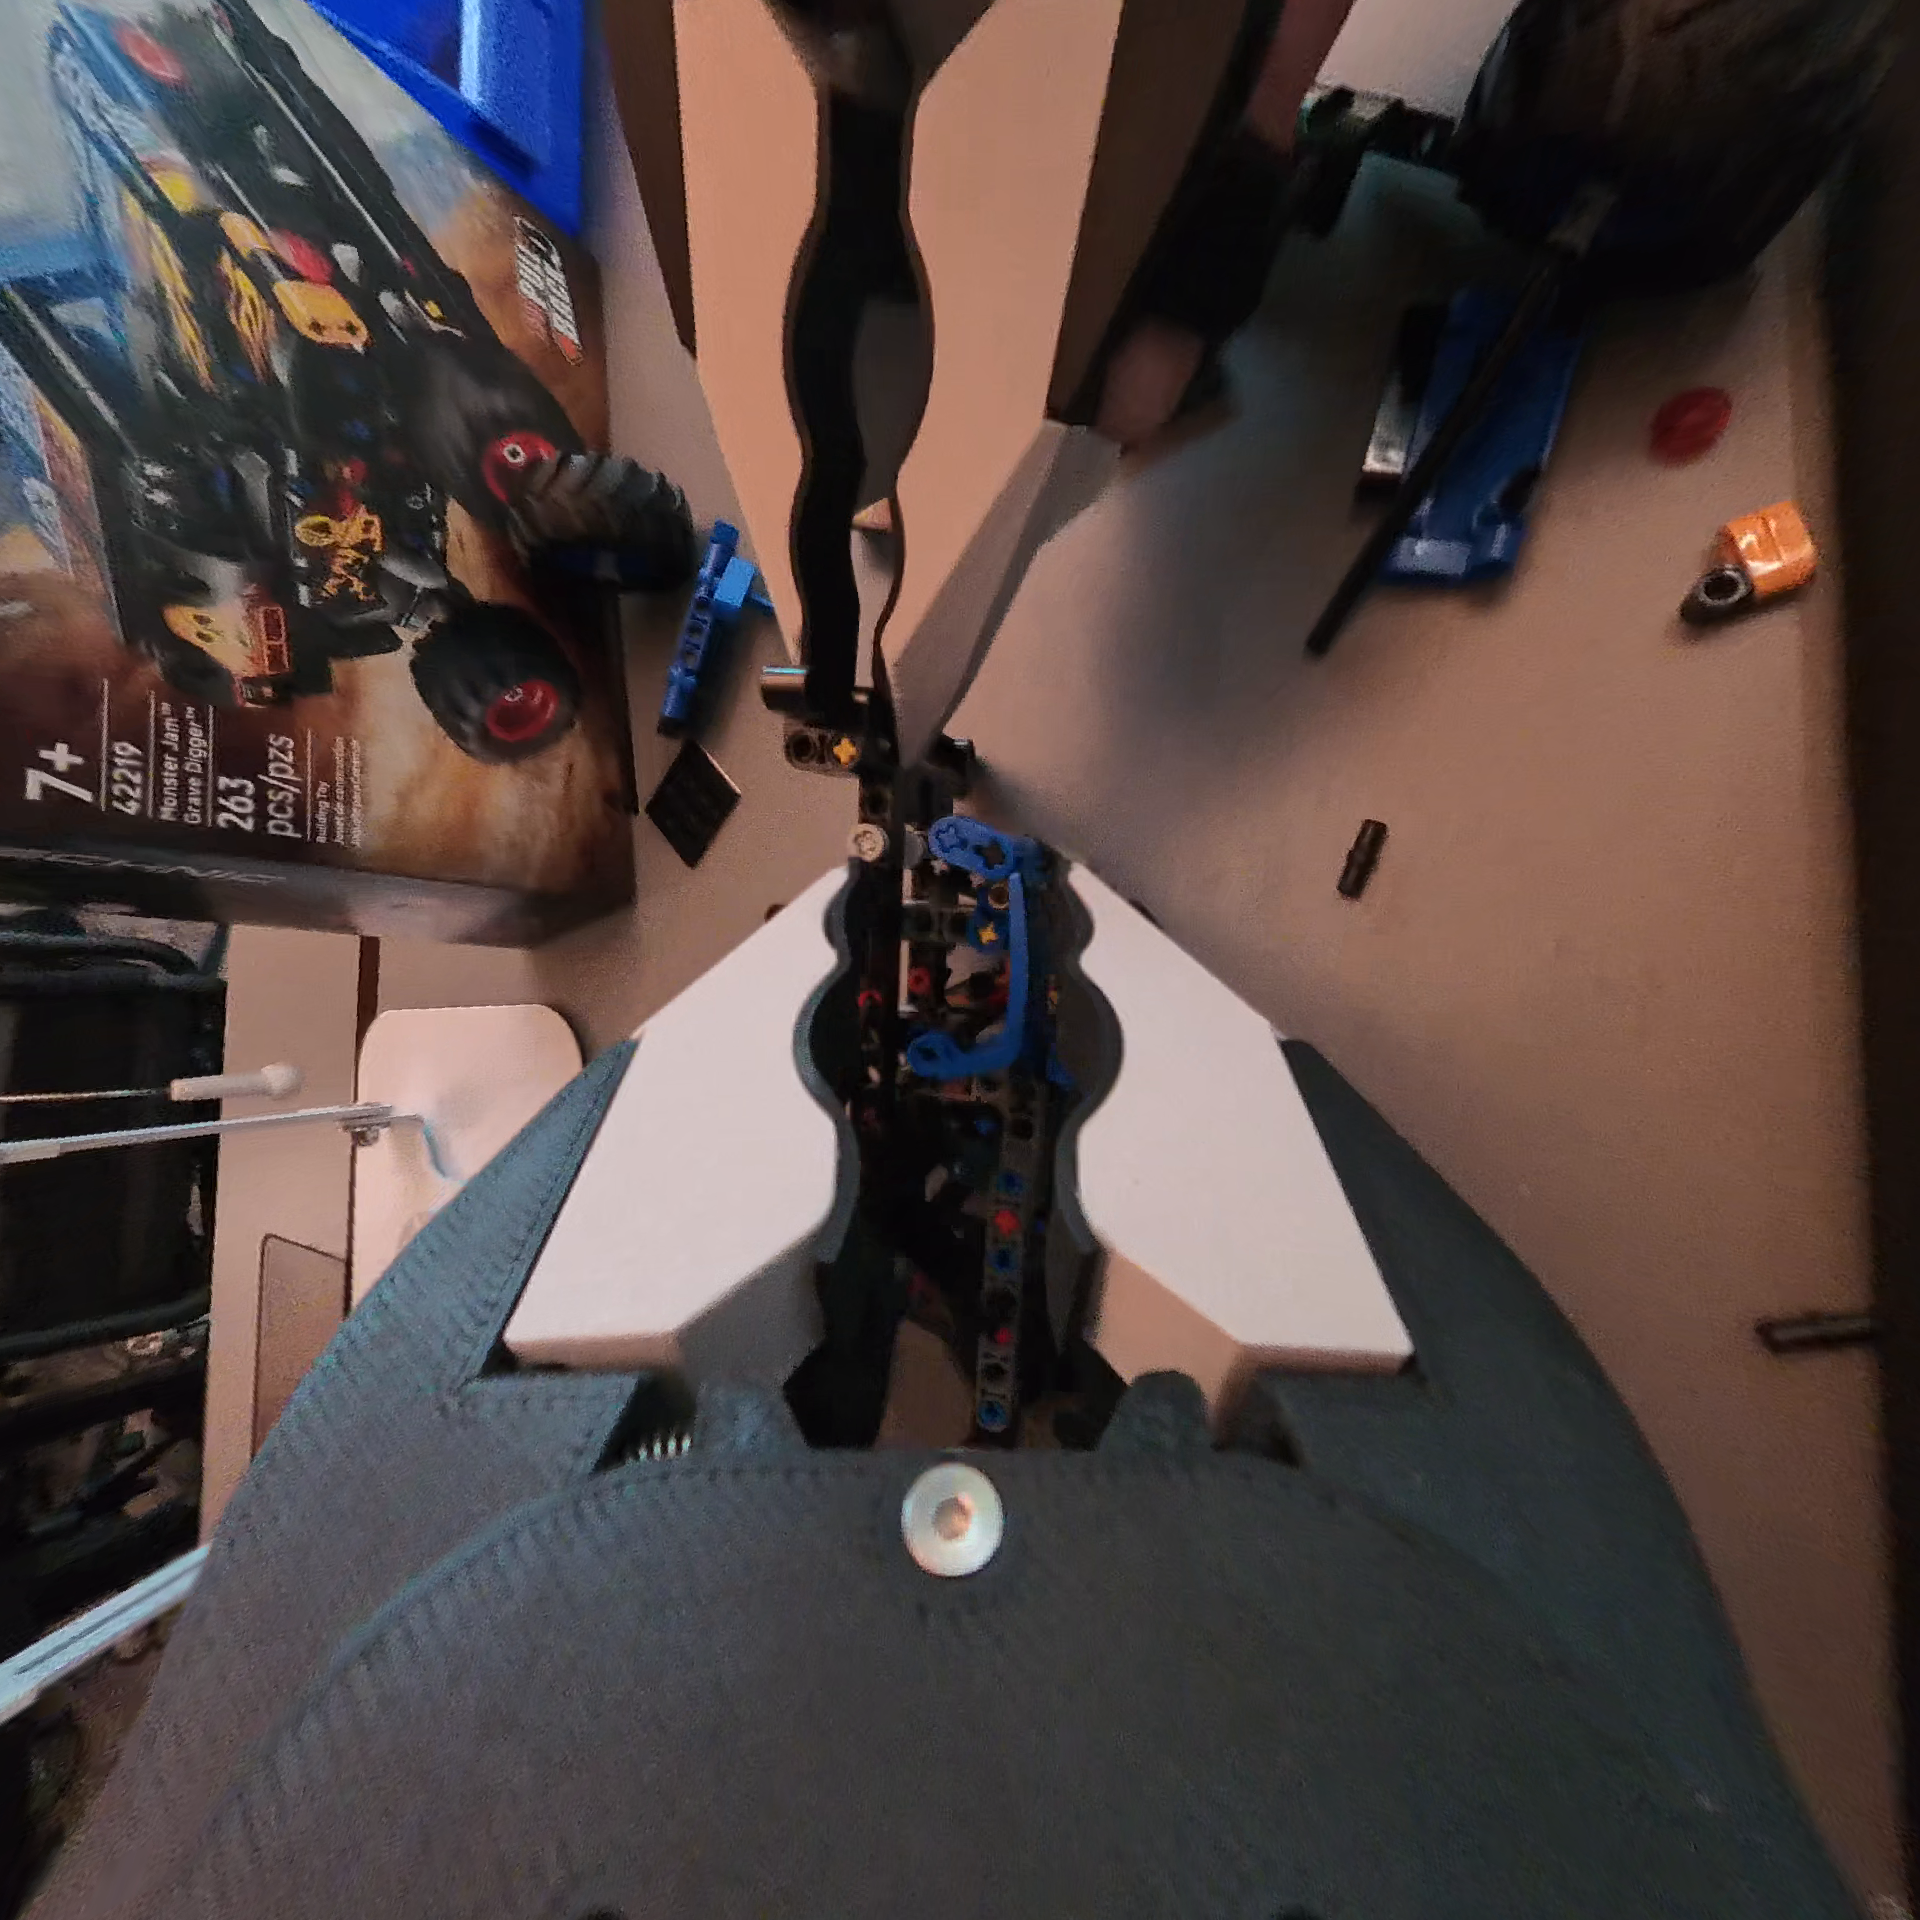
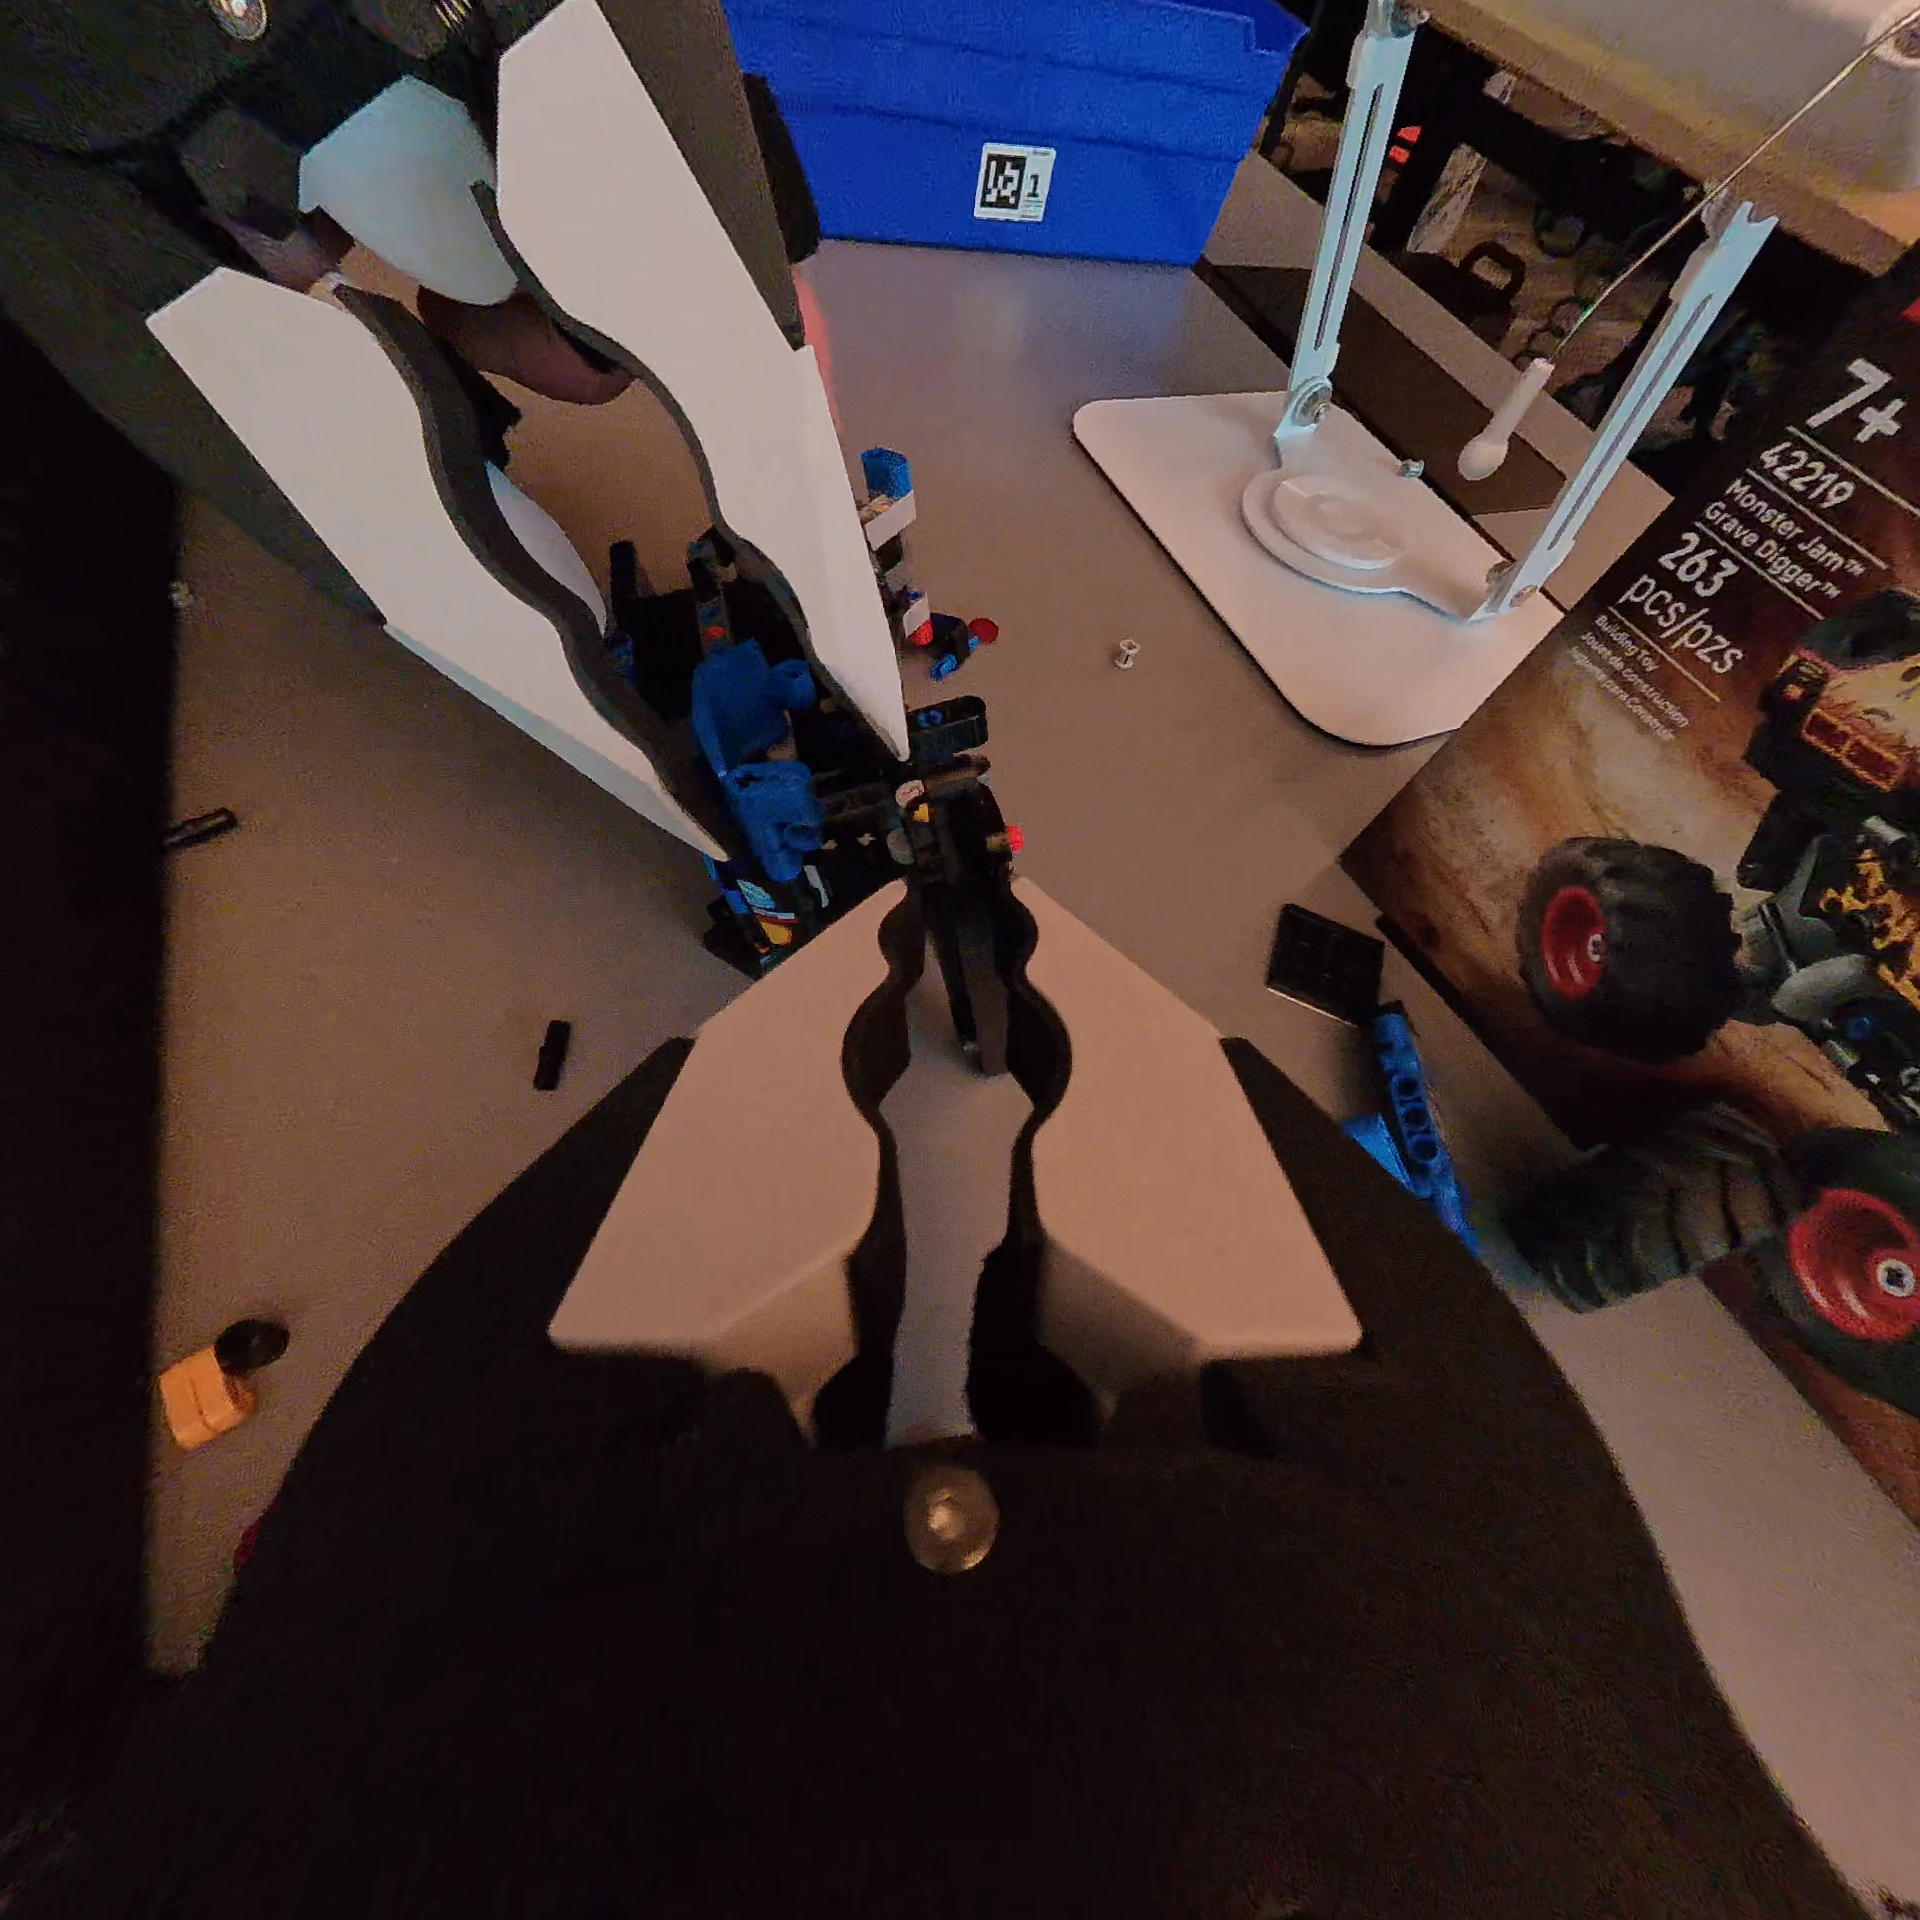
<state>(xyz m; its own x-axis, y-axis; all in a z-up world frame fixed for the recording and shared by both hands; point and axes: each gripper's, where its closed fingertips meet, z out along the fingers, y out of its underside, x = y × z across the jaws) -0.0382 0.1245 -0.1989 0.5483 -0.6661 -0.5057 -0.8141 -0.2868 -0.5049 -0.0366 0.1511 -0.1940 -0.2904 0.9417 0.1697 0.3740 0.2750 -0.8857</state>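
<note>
In the left wrist view, a toy box (image 1: 301, 520) lies flat at the far left of the desk (image 1: 1507, 1039), its near and left edges cut off by the frame. Just right of it sit one black tyre (image 1: 613, 509), one blue beam (image 1: 707, 623) and one black plate (image 1: 691, 800). In the middle, the left gripper (image 1: 951, 904) has its jaws closed narrow on a black-and-blue brick model (image 1: 977, 997); most of the model is hidden between the white fingers (image 1: 717, 1143), so its shape is hard to make out. The right gripper (image 1: 883, 696) comes in from the top with its jaws nearly together on a thin black piece (image 1: 831, 582), whose tip touches the model's far end. Right of that lie one small black pin (image 1: 1361, 857), one long blue part (image 1: 1475, 447) with a black rod across it, one red disc (image 1: 1688, 421) and one orange block (image 1: 1761, 556). A dark blurred shape at top right cannot be identified.

In the right wrist view, the orange block (image 2: 203, 1392) is at lower left and two black pins (image 2: 551, 1055) lie apart on the desk (image 2: 1143, 810). The left gripper (image 2: 800, 800) slants in from upper left, holding the model (image 2: 758, 748). The right gripper (image 2: 961, 894) grips the black piece (image 2: 966, 956). Behind stand one blue bin (image 2: 1039, 114), cut off at the top, and one white lamp stand (image 2: 1340, 582). The plate (image 2: 1325, 961), beam (image 2: 1408, 1101) and box (image 2: 1714, 883) lie at right.
</note>
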